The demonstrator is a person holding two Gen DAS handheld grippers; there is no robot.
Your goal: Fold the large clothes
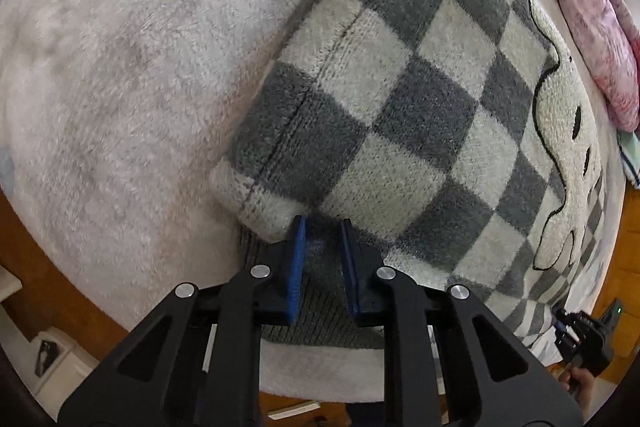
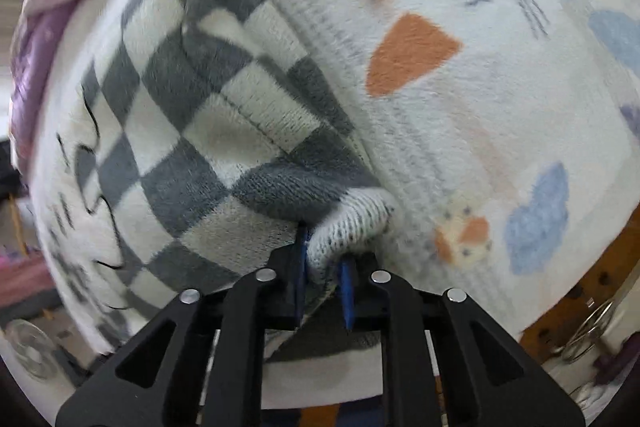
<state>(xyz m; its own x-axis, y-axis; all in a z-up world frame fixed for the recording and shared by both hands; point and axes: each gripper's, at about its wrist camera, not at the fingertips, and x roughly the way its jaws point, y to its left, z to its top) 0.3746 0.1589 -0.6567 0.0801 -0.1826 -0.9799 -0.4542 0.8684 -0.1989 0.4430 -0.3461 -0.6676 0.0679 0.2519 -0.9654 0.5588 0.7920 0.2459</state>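
Two grippers at the near edge of one checkered garment [image 1: 392, 99]. Left gripper [image 1: 323, 227]: blue pads [image 1: 297, 267] parted, a clear gap between them, nothing pinched, tips just short of the folded sleeve's pale cuff [image 1: 256, 199] and poised above a darker ribbed hem [image 1: 316, 311]. Right gripper [image 2: 325, 247]: pads [image 2: 347, 287] closed in around a bunched white-and-grey knit corner [image 2: 352, 223], cloth filling the gap and bulging forward over the tips; seemingly clamped, though motion blur in that view softens the contact.

Outward from the fingers: grey-and-cream fleece lying spread on a plush printed blanket [image 2: 460, 131], with a black-outlined cartoon face [image 1: 560, 155] across the middle. On the left side, a sleeve already laid over the body, seam running up its length, edge fairly straight. On the right side, a thick flap lifted or rolled inward, still rumpled and not flat. Beyond the garment, pink bedding [image 1: 592, 27] along the far edge; wooden floor [image 1: 60, 291] below the blanket's near rim.

Judged by the lie of things: roughly midway. One side tucked, the other in hand and probably about to be settled. Left to do, most likely: flatten that flap, then bring hem toward collar for the final halving.
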